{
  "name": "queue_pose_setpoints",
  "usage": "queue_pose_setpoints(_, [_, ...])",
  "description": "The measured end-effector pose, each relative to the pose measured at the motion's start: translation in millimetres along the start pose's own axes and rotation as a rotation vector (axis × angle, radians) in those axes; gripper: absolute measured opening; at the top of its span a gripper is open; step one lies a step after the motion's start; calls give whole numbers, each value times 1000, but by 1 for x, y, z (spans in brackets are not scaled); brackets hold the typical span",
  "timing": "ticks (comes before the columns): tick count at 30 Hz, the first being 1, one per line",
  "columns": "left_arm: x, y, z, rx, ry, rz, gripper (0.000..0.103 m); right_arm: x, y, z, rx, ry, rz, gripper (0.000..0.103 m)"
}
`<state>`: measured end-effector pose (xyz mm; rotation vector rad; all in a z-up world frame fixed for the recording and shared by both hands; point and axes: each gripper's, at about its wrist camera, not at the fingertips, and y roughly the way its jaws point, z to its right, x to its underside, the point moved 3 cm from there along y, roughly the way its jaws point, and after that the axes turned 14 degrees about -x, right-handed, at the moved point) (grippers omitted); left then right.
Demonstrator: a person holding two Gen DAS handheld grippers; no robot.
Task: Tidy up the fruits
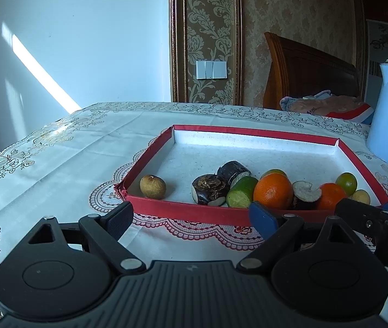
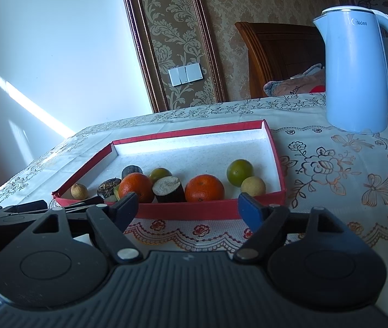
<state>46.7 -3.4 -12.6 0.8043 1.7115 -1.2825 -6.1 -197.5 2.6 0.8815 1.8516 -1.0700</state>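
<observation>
Left wrist view: your left tongs (image 1: 191, 217) stand wide apart, holding nothing, low over the bench (image 1: 57, 164) just short of the red tray (image 1: 194, 213). The fruits crowd its near wall from 12 to 2 o'clock, one longan (image 1: 153, 186) alone at 11.

Right wrist view: your right tongs (image 2: 188, 205) gape empty too, with an orange (image 2: 204, 188) at 12, a green citrus (image 2: 239, 172) at 1; the kettle (image 2: 357, 68) stands outside the tray, clear of the sorting

Cool daylight throws a bright slanted streak across the white wall (image 1: 41, 68); the room is otherwise dim, sharp in the middle, with lines bowing toward darkened fisheye corners.
</observation>
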Motion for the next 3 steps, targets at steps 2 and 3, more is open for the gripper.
queue_pose_setpoints(2, [0, 0, 0, -3, 1, 2, 92, 0, 0, 0, 0, 1, 0, 79])
queue_pose_setpoints(3, [0, 0, 0, -3, 0, 2, 92, 0, 0, 0, 0, 1, 1, 79])
